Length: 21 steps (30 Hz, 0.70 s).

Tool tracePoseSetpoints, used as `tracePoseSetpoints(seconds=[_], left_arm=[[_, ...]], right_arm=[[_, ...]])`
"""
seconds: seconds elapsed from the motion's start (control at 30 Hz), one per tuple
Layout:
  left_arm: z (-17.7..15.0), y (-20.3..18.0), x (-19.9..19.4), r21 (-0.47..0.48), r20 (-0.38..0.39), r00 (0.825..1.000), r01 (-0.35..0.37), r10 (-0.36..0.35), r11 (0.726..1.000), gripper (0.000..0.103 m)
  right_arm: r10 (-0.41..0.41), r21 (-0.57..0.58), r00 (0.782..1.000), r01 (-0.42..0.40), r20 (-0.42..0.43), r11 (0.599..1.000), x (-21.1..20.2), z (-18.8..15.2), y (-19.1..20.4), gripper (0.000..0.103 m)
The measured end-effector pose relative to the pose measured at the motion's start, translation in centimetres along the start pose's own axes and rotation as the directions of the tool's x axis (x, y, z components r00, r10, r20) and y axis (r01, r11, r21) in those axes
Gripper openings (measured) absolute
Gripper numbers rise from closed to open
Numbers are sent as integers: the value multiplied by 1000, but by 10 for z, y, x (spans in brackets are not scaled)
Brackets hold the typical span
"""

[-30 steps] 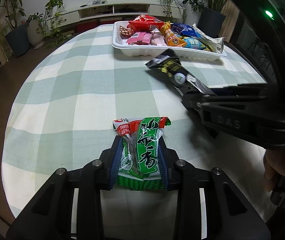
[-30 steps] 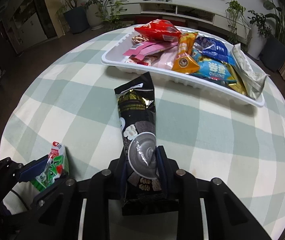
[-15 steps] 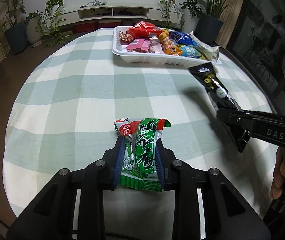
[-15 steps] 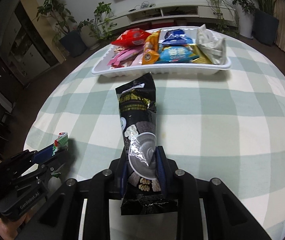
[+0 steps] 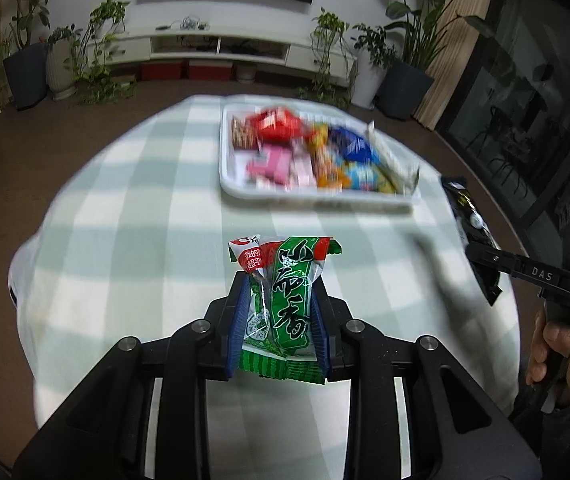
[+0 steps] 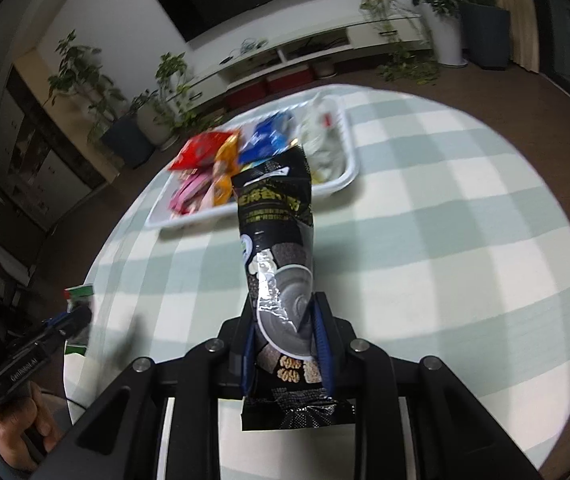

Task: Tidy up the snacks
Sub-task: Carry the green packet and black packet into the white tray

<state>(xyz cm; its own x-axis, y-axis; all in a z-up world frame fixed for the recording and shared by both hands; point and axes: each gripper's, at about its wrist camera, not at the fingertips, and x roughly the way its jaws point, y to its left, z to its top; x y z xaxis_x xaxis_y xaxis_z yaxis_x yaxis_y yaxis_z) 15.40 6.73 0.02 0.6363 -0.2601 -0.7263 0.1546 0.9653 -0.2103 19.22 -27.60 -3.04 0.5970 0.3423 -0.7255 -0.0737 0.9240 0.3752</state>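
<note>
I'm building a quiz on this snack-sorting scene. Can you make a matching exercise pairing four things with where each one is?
Things:
1. green snack packet with white characters
2. long black snack pouch
3. red snack bag
4. white plastic tray

Places:
A. on the checked tablecloth
B. inside the tray
C. in the right gripper
D. in the left gripper

Pairs: 1-D, 2-C, 3-B, 4-A

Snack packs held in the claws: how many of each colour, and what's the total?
Green pack, clamped in the left claw: 1
Black pack, clamped in the right claw: 1
Total held: 2
The packs in the white tray are too blurred to count.
</note>
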Motion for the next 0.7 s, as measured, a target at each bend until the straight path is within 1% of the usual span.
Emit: tracePoseSetpoints(seconds=[0.1, 0.2, 0.27, 0.37, 0.5, 0.57, 0.63, 0.7], left_arm=[[31, -2, -5, 22, 31, 1000, -2, 1, 1000, 26], [64, -7, -4, 54, 53, 999, -14, 11, 998, 26], [86, -13, -1, 77, 64, 998, -17, 12, 997, 26], [122, -22, 9, 103, 78, 997, -18, 10, 995, 26], [159, -26, 40, 104, 64, 998, 11, -18, 994, 26], [171, -29, 61, 116, 53, 999, -1, -5, 993, 26], [177, -30, 82, 120, 26, 1000, -14, 11, 993, 26], [179, -30, 101, 121, 9, 1000, -20, 19, 992, 26]], right_arm=[[-27, 13, 999, 26, 44, 1000, -15, 23, -15, 27], [-45, 8, 996, 45, 78, 999, -27, 49, -21, 27], [-44, -4, 994, 45, 100, 999, -33, 69, -16, 27], [-21, -27, 993, 24, 118, 999, -34, 100, -3, 27], [24, -43, 995, -20, 92, 999, -12, 133, 17, 27], [40, -42, 997, -37, 59, 998, 9, 146, 25, 27], [47, -41, 999, -46, 20, 998, 32, 153, 31, 27], [36, -44, 999, -37, -18, 998, 56, 157, 36, 27]])
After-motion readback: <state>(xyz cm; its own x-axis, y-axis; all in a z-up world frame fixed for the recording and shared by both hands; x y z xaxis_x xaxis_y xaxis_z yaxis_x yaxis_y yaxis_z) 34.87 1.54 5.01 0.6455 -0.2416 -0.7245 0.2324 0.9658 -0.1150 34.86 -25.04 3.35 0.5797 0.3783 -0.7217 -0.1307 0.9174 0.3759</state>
